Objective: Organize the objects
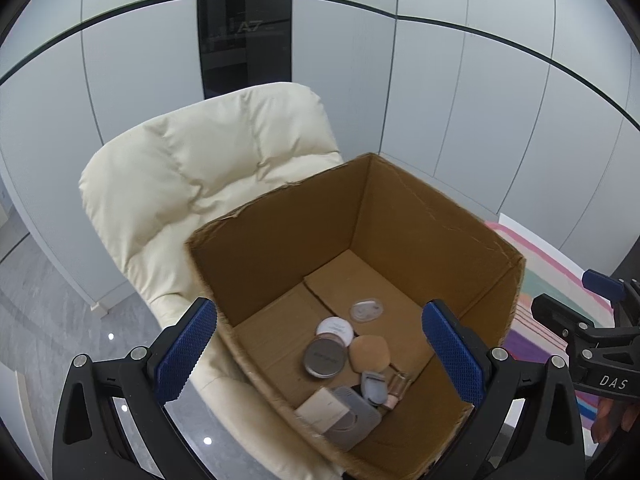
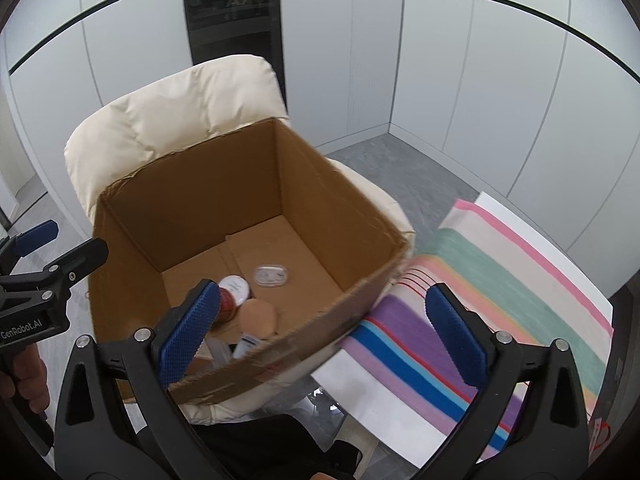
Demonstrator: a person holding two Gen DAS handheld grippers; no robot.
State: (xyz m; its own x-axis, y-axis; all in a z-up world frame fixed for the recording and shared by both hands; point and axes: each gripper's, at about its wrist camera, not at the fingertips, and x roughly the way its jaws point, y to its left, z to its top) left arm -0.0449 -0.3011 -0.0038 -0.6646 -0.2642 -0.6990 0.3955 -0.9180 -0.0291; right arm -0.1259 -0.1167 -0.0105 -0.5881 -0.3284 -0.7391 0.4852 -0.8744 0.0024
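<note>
An open cardboard box [image 1: 432,216] stands on a cream padded chair [image 1: 192,168]; the right wrist view shows the box [image 2: 332,200] too. Inside lie several small cosmetic items: a clear oval case [image 1: 366,311], a white-lidded jar [image 1: 335,330], a round grey compact [image 1: 325,358], a tan puff [image 1: 370,353], a grey flat case [image 1: 352,416] and a beige box [image 1: 322,406]. My left gripper [image 1: 320,356] is open and empty above the box's near side. My right gripper [image 2: 324,332] is open and empty over the box's front right edge.
A striped multicoloured cloth [image 2: 480,300] covers a white surface right of the chair. Grey panelled walls [image 1: 480,100] stand behind, with a dark column [image 1: 244,28]. The floor [image 1: 48,320] is grey and glossy left of the chair.
</note>
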